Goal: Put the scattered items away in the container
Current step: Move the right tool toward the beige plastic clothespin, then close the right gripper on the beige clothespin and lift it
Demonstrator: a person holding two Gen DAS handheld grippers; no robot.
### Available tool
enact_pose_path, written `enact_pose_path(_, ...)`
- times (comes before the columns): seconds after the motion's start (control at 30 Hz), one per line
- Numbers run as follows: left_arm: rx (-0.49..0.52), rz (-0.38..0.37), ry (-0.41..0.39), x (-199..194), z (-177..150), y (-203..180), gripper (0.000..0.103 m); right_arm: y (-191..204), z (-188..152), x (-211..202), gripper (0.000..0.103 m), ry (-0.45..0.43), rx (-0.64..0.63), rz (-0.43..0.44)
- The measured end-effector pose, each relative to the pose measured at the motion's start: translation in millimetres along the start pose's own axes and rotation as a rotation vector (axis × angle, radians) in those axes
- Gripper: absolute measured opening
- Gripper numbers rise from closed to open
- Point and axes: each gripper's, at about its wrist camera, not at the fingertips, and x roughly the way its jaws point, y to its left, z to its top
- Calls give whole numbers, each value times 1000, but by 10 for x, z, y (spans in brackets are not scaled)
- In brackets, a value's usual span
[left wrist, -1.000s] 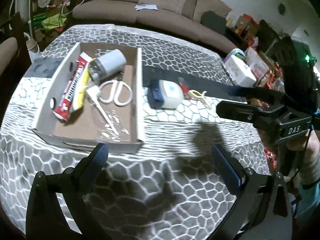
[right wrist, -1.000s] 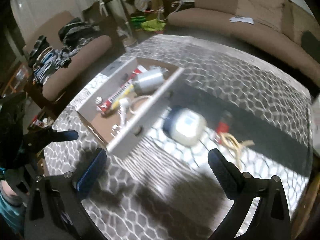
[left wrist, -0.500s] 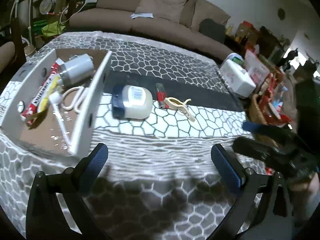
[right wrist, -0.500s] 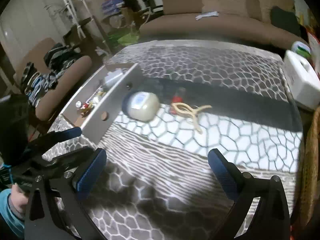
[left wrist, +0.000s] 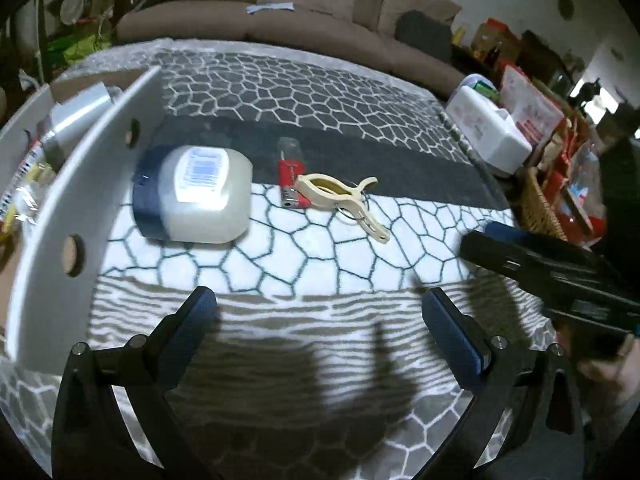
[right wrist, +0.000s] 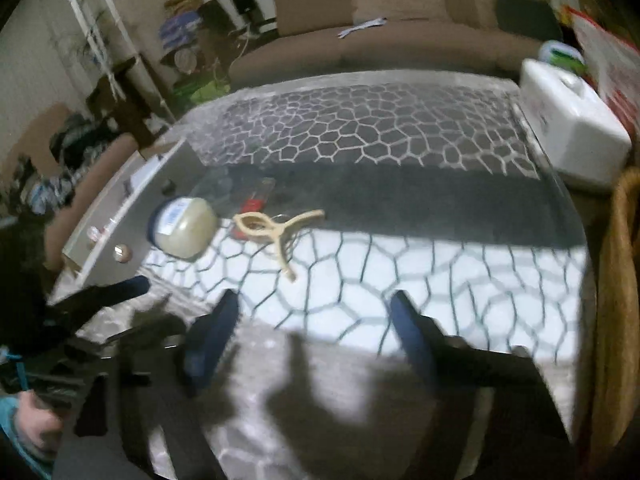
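Left wrist view: squat translucent white plastic jar [left wrist: 204,196] with dark blue lid and barcode label, lying on its side, lid end toward the shallow grey cardboard tray [left wrist: 84,184]. Just right of it a small red lighter [left wrist: 291,178], then a cream plastic clothes peg [left wrist: 340,196] with a metal ring, its jaw end overlapping the lighter. Tray sits at left; inside, a silver can [left wrist: 80,108] and a red-and-white tube [left wrist: 20,176] partly visible, the rest cut off.

Worktop [left wrist: 360,112] covered in a grey, black and white honeycomb-pattern cloth. Brown sofa [left wrist: 280,28] at far side, white plastic box [left wrist: 486,132] and wicker basket [left wrist: 540,200] at right, cluttered shelves beyond.

Left hand-held gripper [left wrist: 318,312] released, jaws wide apart, nothing between them, hovering over the near cloth; jar far-left of it, peg and lighter straight ahead, all well apart. Right hand-held gripper [right wrist: 314,320] blurred, jaws have just been closing yet a clear gap remains, nothing between them; peg [right wrist: 276,228] lies ahead, slightly left, not touching. Jar [right wrist: 184,226] further left beside the tray [right wrist: 120,216].
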Motion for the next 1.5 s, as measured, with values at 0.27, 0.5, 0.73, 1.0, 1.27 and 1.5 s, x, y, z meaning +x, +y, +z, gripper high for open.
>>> enact_pose_path(0.27, -99, -107, 10, 44, 43, 210, 103, 91, 21, 530, 33, 71, -120, 75)
enact_pose_path(0.5, -126, -122, 23, 112, 57, 295, 103, 214, 28, 626, 28, 46, -208, 35)
enact_pose_path(0.73, -155, -133, 46, 124, -10, 324, 103, 473, -20, 653, 6, 34, -311, -51)
enact_pose_path(1.0, -260, -252, 55, -16, 26, 498, 103, 536, 26, 260, 5, -8, -200, 128)
enact_pose_path(1.27, -564, -554, 189, 179, -197, 736, 103, 606, -303, -8, 5, 48, -100, 217)
enact_pose_path(1.5, -621, -525, 161, 128, -205, 741, 103, 619, -375, -93, 6, 38, -81, 144)
